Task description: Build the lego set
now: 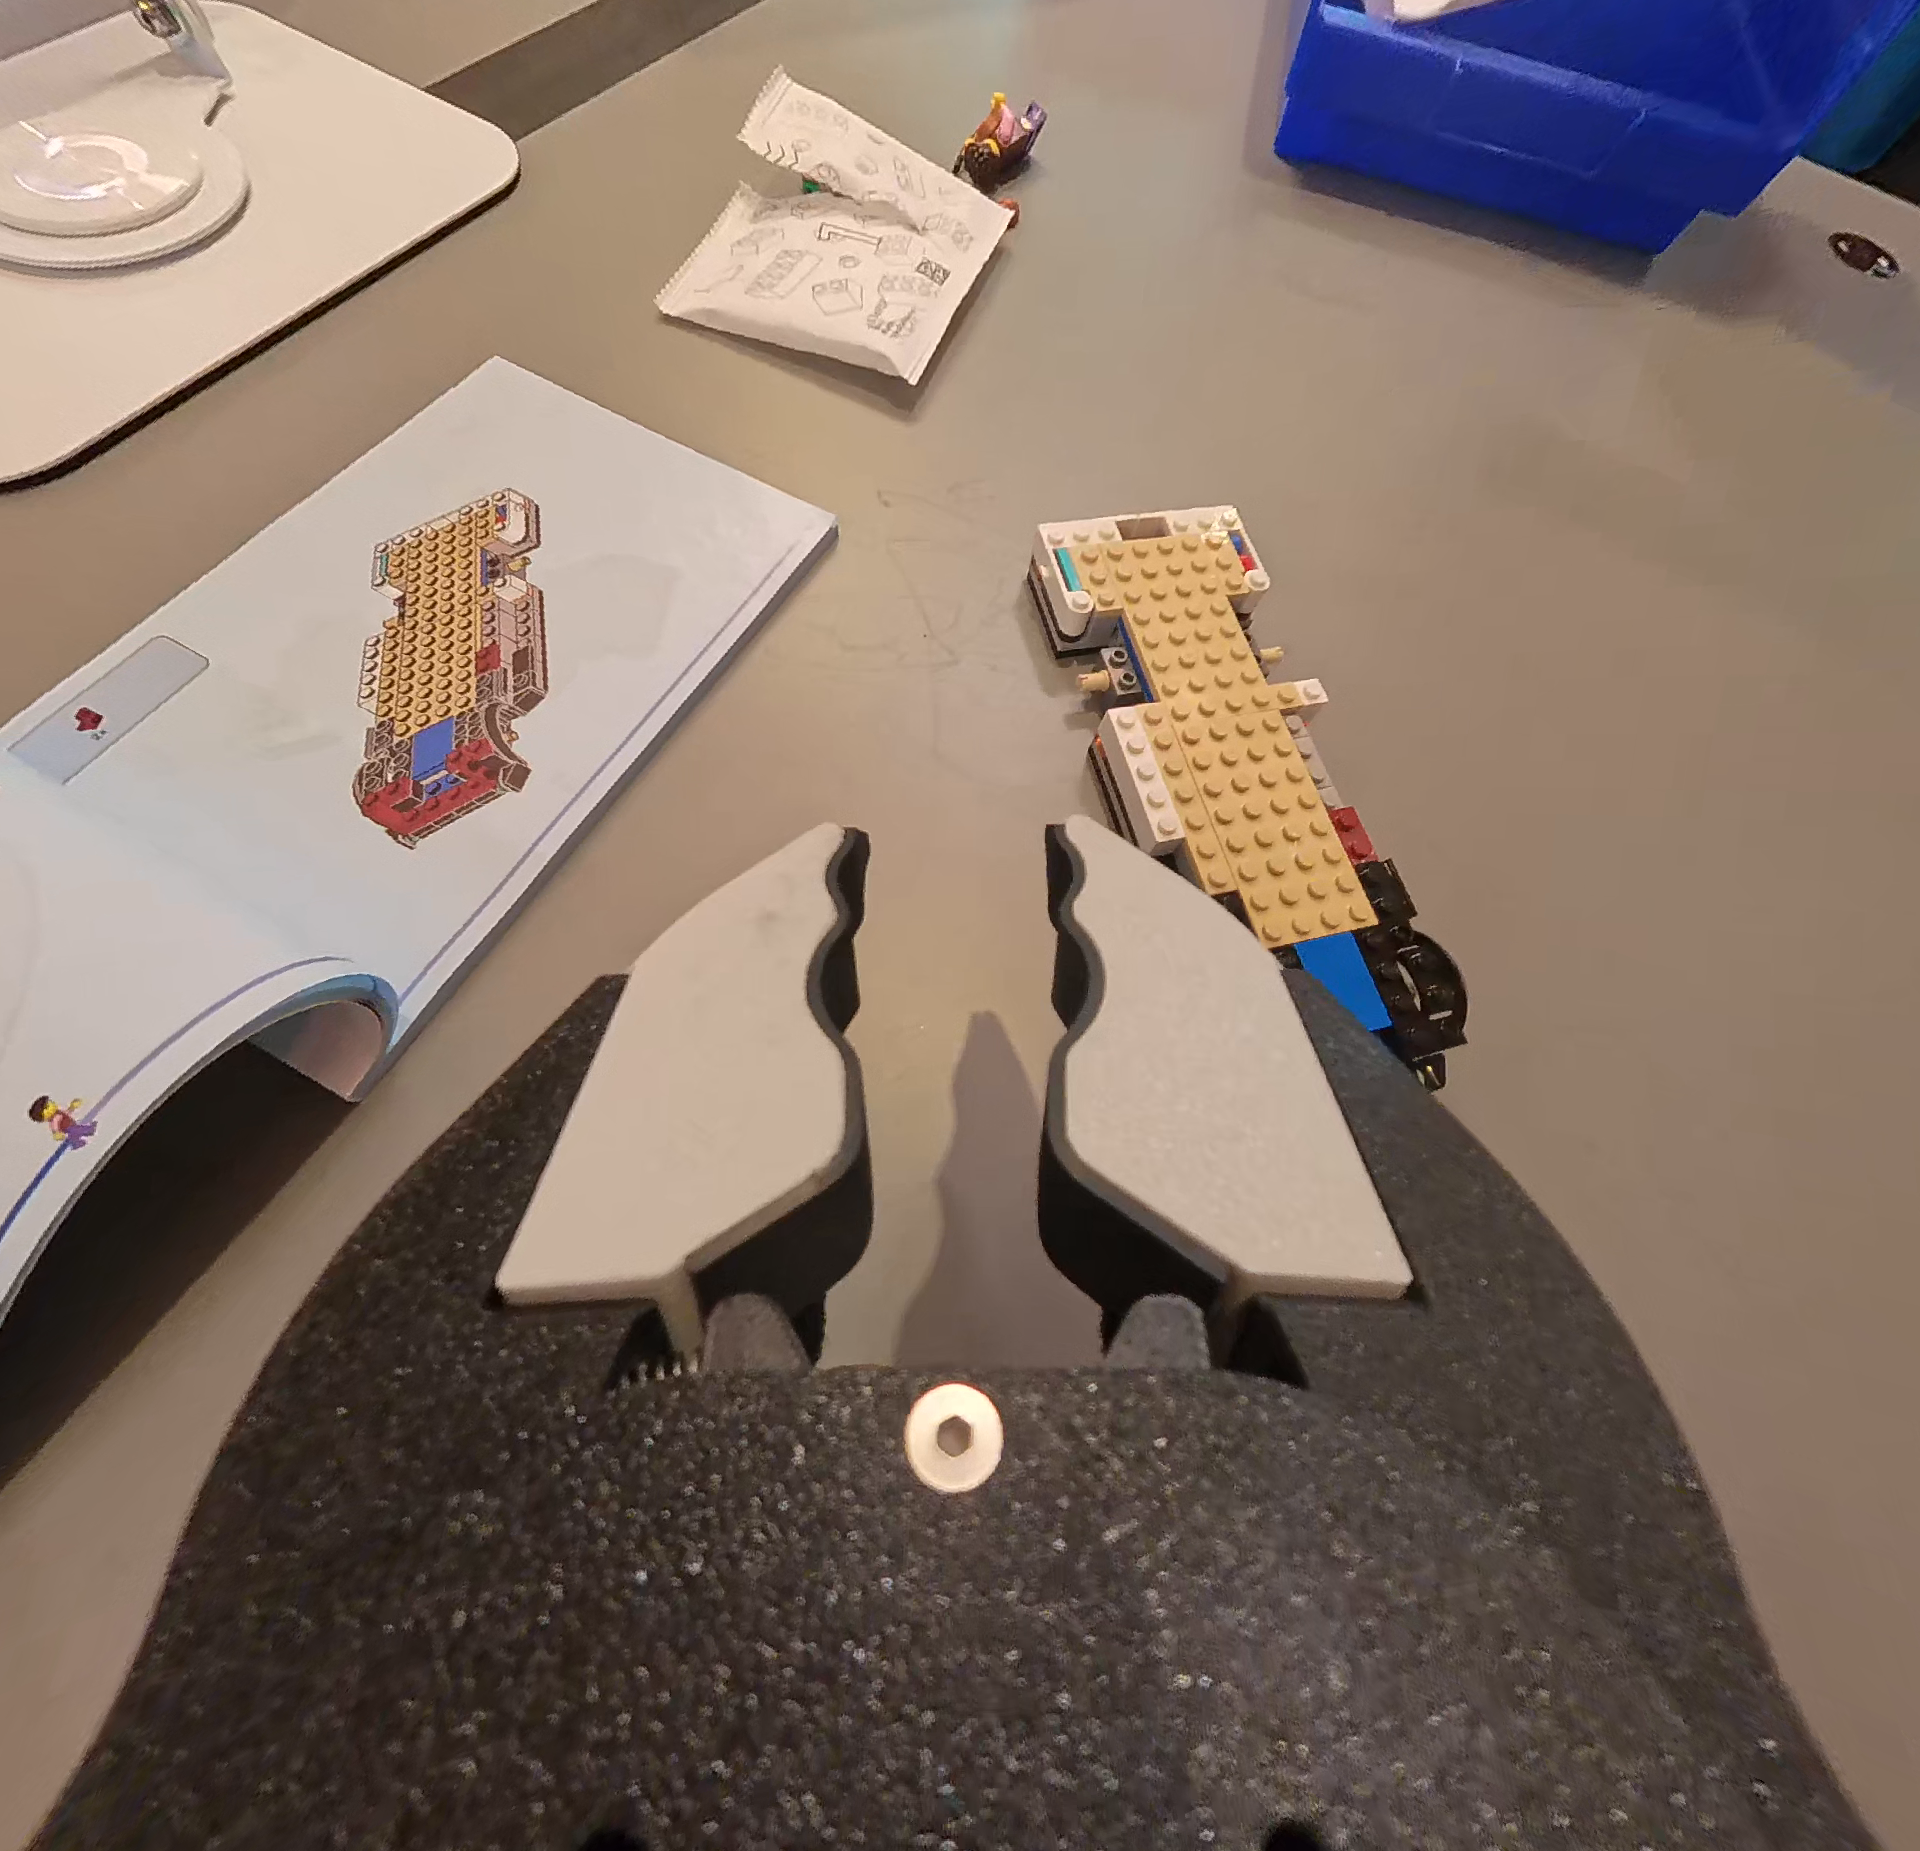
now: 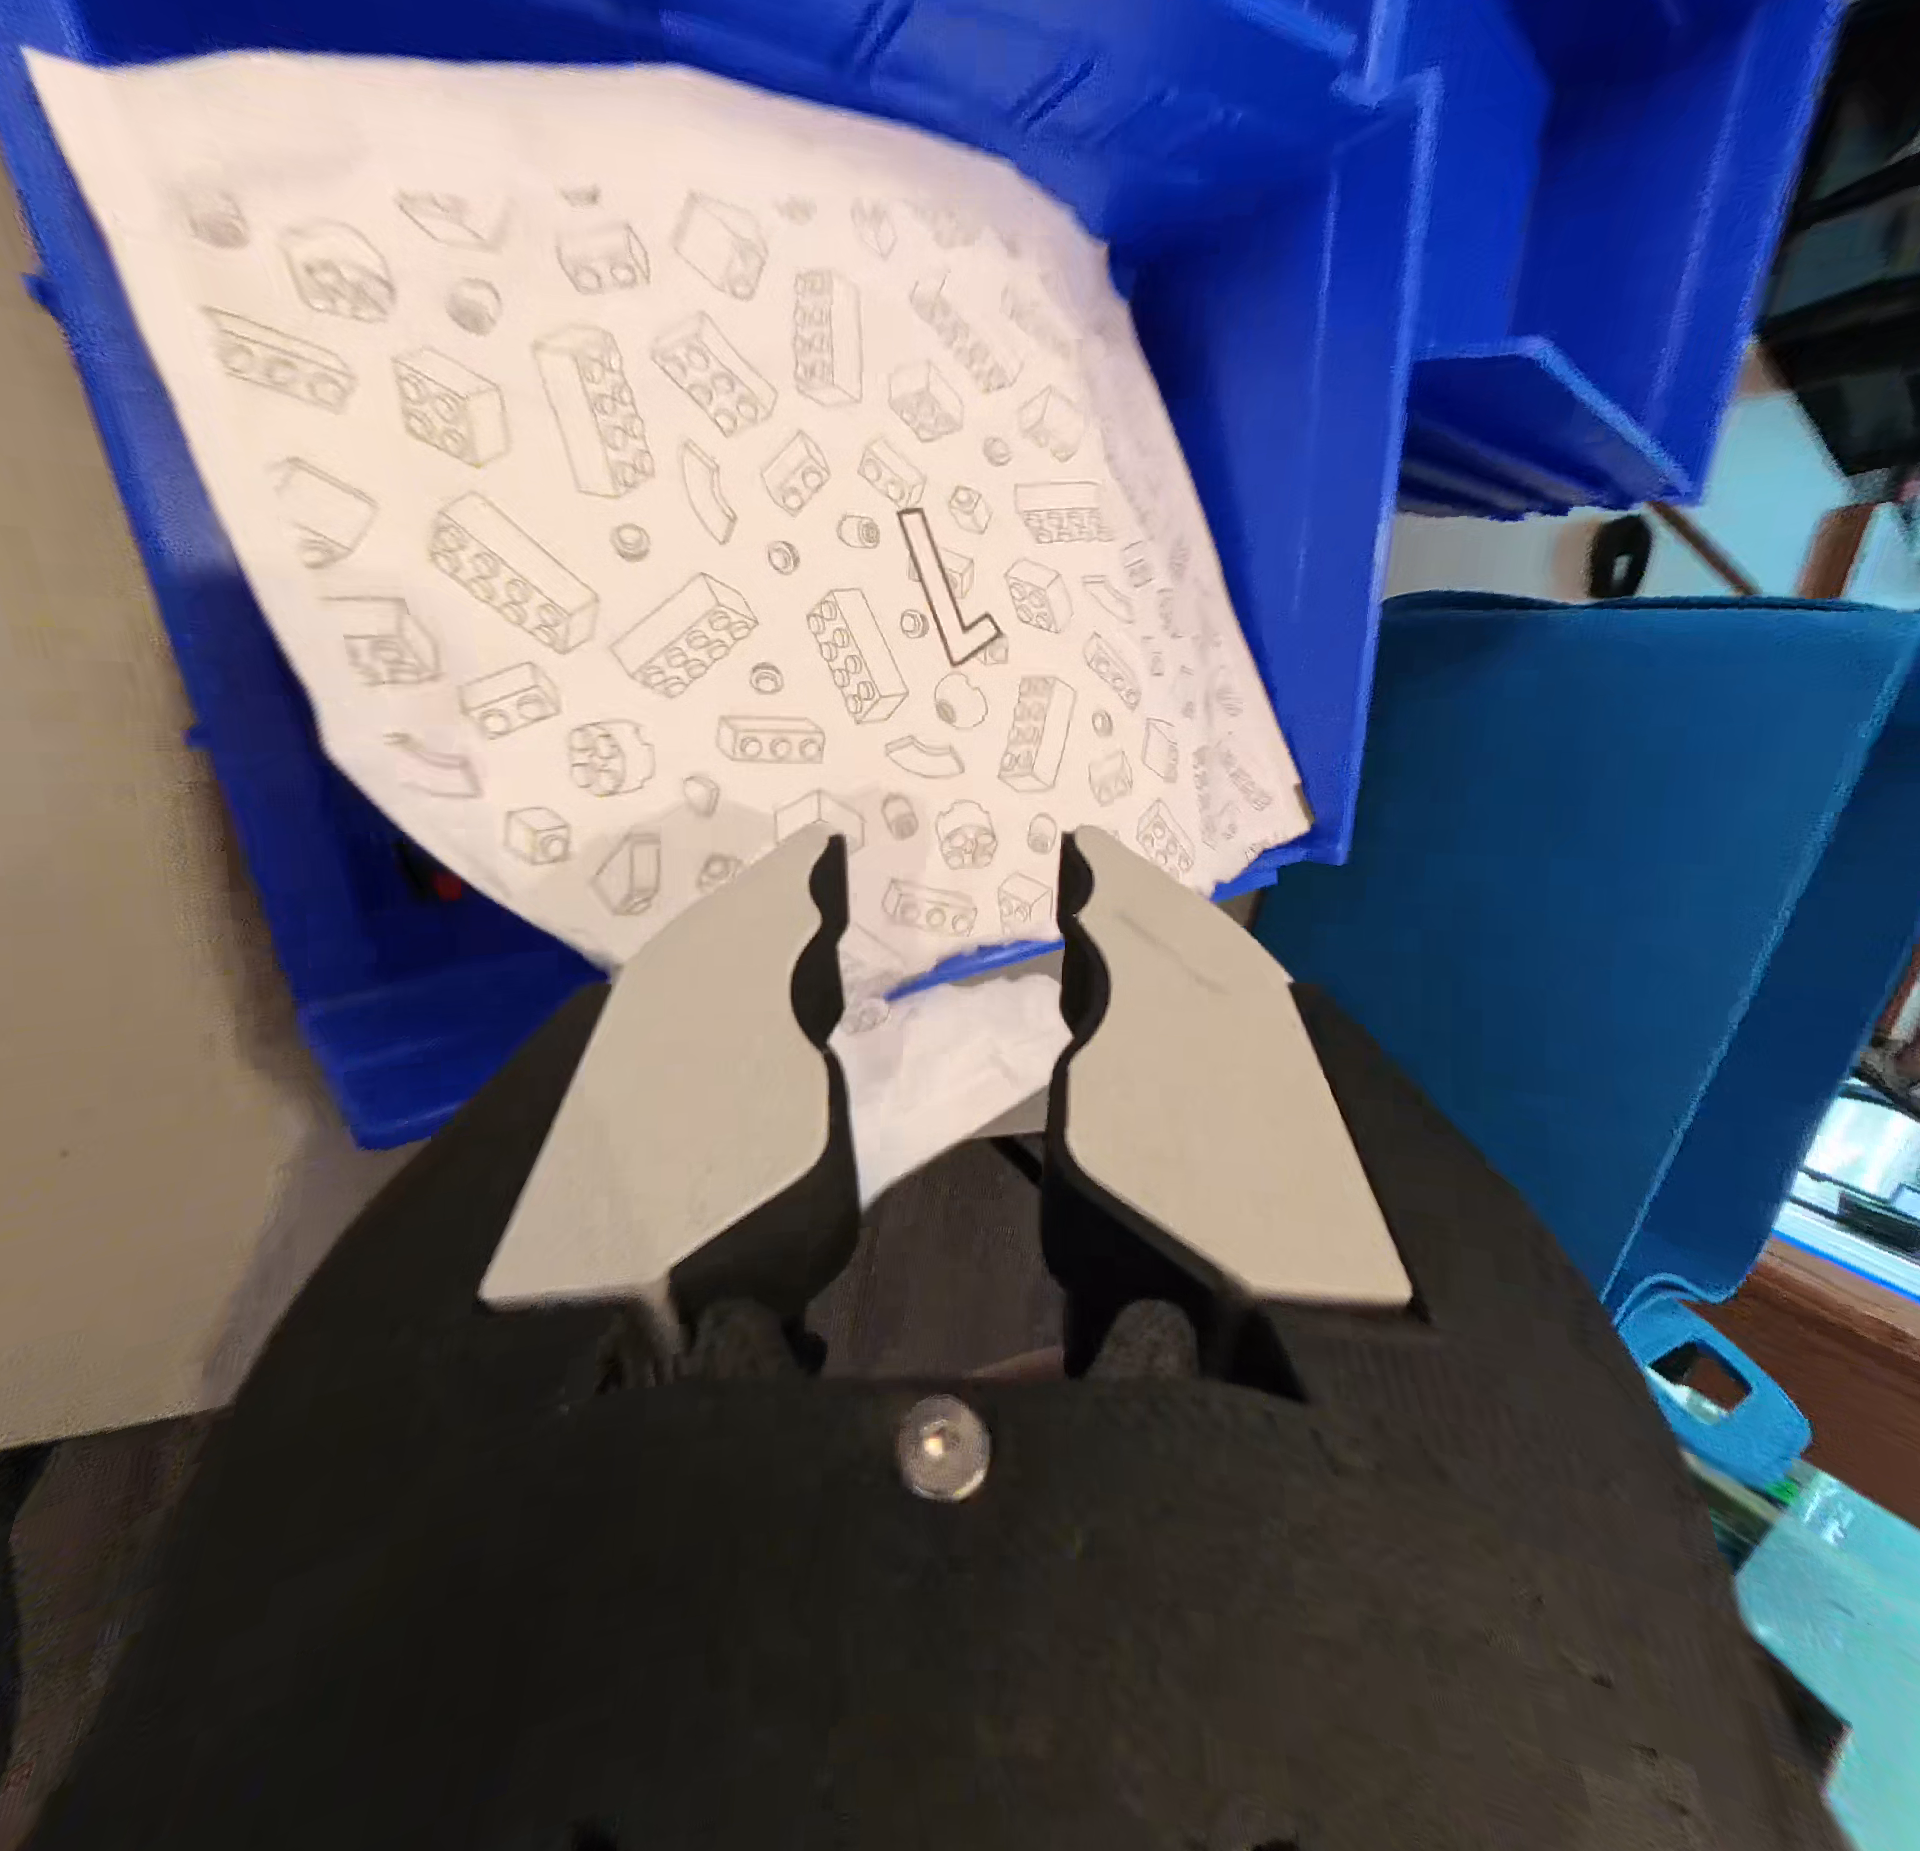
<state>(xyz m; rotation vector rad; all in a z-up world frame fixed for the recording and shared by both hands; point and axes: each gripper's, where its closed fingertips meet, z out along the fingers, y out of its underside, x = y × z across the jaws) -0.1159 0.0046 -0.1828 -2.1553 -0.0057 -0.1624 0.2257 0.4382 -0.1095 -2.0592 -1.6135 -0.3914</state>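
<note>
Foam-black bodies and flat grey finger plates with wavy inner edges make up both hand-held grippers. The left gripper (image 1: pixel 956 845) hovers low over a smooth grey table (image 1: pixel 1455 554), its fingers parted moderately with only bare tabletop between them. Its right finger (image 1: pixel 1164 1022) lies just beside, and partly in front of, a long brick-built model (image 1: pixel 1216 752): studded tan plates on top, white bricks at the far end and left flank, small red pieces, a blue plate and a black wheel-like part at the near end. Left of the gripper lies an open instruction booklet (image 1: pixel 416 710) with glossy pale-blue pages, one page curling up at the spine. Farther off sit a torn white paper bag (image 1: pixel 831 263) printed with brick outlines, a small brown and purple figure (image 1: pixel 997 139) just beyond it, a white rounded monitor base (image 1: pixel 208 191) and a blue plastic bin (image 1: pixel 1558 108).

The right gripper (image 2: pixel 951 856) is over that blue plastic bin (image 2: pixel 1195 87), a glossy hard-walled tub with ribbed sides. A large white paper bag (image 2: pixel 623 451), matte, crinkled and covered in line drawings of bricks, lies slanted inside the bin and droops over its near rim. The gripper's fingers stand moderately apart; the bag's crumpled lower edge passes between them, and whether either pad touches it cannot be told. A blue fabric-covered panel (image 2: pixel 1610 866) stands to the right.
</note>
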